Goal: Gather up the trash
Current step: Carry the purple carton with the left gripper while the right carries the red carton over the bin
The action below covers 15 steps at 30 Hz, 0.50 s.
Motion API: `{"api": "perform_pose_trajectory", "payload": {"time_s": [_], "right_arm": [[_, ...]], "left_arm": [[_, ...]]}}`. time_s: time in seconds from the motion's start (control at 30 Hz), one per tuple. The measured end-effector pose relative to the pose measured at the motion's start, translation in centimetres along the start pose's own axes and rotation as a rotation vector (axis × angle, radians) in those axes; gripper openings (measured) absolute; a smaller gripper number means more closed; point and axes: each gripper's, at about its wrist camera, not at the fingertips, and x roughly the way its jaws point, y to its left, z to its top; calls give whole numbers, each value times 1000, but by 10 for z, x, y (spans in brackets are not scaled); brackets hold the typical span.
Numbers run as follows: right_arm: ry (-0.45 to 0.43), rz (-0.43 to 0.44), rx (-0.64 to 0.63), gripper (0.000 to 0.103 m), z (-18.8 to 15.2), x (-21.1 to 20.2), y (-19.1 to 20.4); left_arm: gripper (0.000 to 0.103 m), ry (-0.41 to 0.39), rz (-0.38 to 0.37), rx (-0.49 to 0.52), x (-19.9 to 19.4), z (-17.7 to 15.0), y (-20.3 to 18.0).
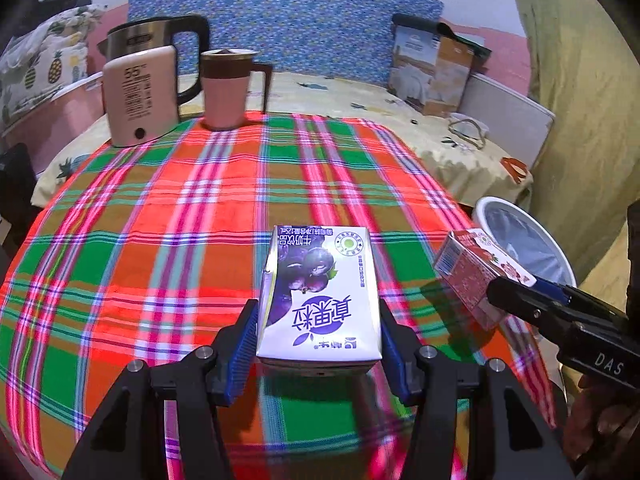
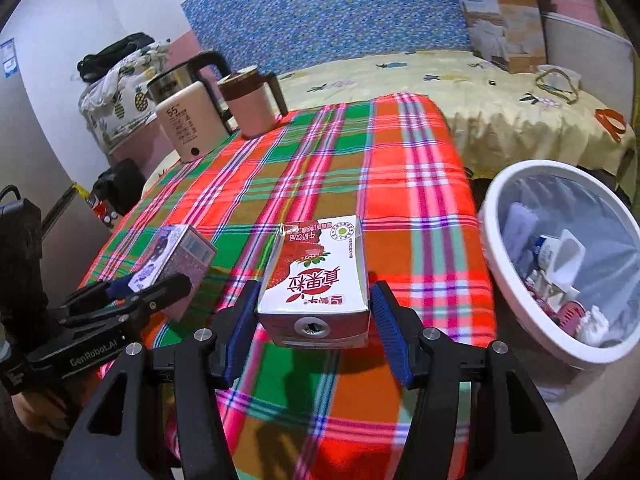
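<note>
My left gripper [image 1: 318, 330] is shut on a purple-and-white blueberry milk carton [image 1: 320, 292], held above the plaid tablecloth [image 1: 160, 220]. My right gripper [image 2: 314, 312] is shut on a red-and-white strawberry milk carton [image 2: 316, 276], also held above the cloth. The strawberry carton shows at the right in the left wrist view [image 1: 476, 272]. The blueberry carton shows at the left in the right wrist view [image 2: 172, 256]. A white trash bin [image 2: 504, 216] with a liner and several pieces of trash inside stands right of the table, and also shows in the left wrist view [image 1: 480, 208].
A kettle [image 1: 136, 96] and a pink jug [image 1: 226, 88] stand at the table's far left corner. Behind is a bed with a yellow sheet [image 1: 360, 100], a cardboard box [image 1: 432, 68] and a blue patterned board [image 1: 280, 12].
</note>
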Motion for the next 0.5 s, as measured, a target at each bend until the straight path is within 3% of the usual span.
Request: {"api": "perform_pose_trajectory", "payload": {"time_s": [0.5], "right_arm": [[-92, -52, 47, 58, -1, -35, -33]], "left_arm": [[55, -7, -74, 96, 1, 14, -63]]}}
